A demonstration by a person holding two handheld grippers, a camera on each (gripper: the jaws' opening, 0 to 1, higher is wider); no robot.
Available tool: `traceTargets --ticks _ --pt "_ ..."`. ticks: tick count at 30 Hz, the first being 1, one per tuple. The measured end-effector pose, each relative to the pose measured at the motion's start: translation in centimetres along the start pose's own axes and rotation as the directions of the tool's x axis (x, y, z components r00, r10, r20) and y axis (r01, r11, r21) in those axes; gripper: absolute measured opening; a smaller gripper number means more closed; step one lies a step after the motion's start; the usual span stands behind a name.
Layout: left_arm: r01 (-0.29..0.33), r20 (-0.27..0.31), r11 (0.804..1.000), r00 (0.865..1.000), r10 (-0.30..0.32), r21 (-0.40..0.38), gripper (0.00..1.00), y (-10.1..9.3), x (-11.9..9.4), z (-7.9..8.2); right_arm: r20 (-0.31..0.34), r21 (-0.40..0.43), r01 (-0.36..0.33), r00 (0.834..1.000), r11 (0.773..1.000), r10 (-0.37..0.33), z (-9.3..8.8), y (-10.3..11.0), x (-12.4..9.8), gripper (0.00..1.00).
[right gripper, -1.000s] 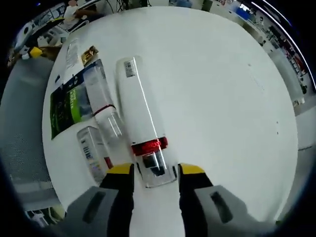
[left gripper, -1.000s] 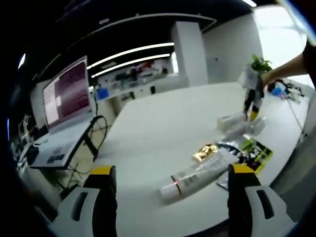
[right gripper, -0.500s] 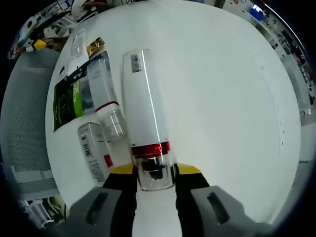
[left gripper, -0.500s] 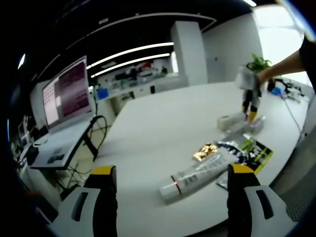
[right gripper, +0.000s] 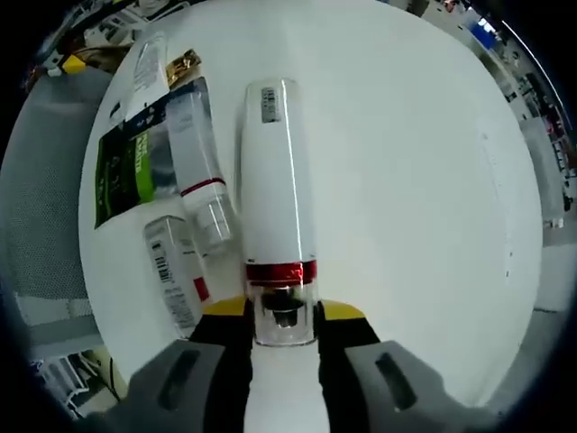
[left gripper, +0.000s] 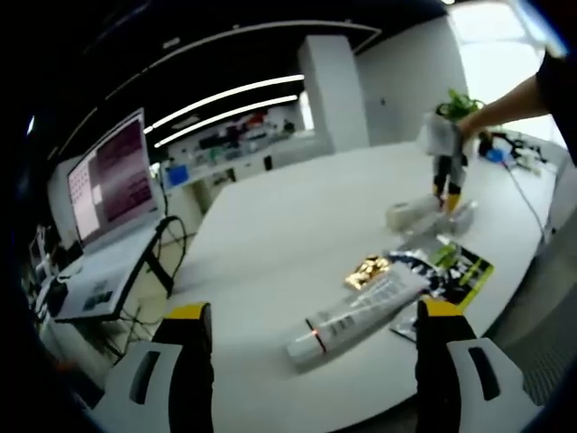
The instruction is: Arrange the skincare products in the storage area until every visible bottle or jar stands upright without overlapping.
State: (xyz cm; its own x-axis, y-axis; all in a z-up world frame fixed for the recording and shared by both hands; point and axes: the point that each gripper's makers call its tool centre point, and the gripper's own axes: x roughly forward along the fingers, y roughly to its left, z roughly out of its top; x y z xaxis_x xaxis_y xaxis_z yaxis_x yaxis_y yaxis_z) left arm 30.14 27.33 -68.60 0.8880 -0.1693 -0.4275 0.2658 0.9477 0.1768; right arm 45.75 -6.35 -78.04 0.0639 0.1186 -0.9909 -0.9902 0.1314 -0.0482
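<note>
Right gripper (right gripper: 285, 317) is clamped on the clear cap end of a tall white bottle with a red band and transparent cap (right gripper: 276, 216), its yellow-tipped jaws pressed against either side of the cap. The bottle lies flat on the round white table (right gripper: 406, 180), body pointing away from the camera, so a grip at the cap end looks chosen to tip it up onto its base. Just beside it on the table lie a smaller clear bottle with a red ring (right gripper: 200, 180) and a small white boxy bottle with a barcode label (right gripper: 175, 271), both on their sides and needing to be stood up too. Next to them rests a flat green and black printed packet (right gripper: 131, 171), which the clear bottle seems to overlap, though the fisheye makes that hard to settle.

Left gripper (left gripper: 306, 338) hangs apart from the work with its jaws spread wide and nothing between them. Ahead of it a white squeeze tube with a red stripe near its cap (left gripper: 356, 311) lies flat, with a crumpled gold foil wrapper (left gripper: 366, 270) beside it.
</note>
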Motion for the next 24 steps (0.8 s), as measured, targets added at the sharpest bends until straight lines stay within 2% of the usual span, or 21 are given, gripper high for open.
traceTargets --ticks 7,10,16,21,24 --pt "0.020 -0.021 0.999 1.000 -0.020 0.038 0.91 -0.4 0.1 -0.2 -0.022 -0.039 0.032 0.999 0.999 -0.033 0.6 -0.8 -1.9 0.26" --pt "0.050 -0.029 0.998 0.998 -0.049 0.045 0.92 -0.5 0.4 -0.1 -0.044 -0.067 0.044 0.998 0.997 -0.047 1.0 -1.0 -2.4 0.26" --pt "0.097 -0.026 0.994 0.995 -0.096 0.049 0.91 -0.7 0.8 0.7 -0.059 -0.105 0.065 0.996 0.992 -0.071 2.0 -1.2 -4.0 0.26" --pt "0.148 -0.018 0.984 0.989 -0.146 0.096 0.90 -1.4 1.1 1.6 -0.067 -0.130 0.082 0.994 0.988 -0.091 2.8 -1.1 -5.1 0.26" --pt "0.160 -0.001 0.982 0.987 -0.160 0.101 0.87 -0.8 1.8 2.2 -0.072 -0.128 0.084 0.993 0.988 -0.094 3.4 -0.9 -5.6 0.26"
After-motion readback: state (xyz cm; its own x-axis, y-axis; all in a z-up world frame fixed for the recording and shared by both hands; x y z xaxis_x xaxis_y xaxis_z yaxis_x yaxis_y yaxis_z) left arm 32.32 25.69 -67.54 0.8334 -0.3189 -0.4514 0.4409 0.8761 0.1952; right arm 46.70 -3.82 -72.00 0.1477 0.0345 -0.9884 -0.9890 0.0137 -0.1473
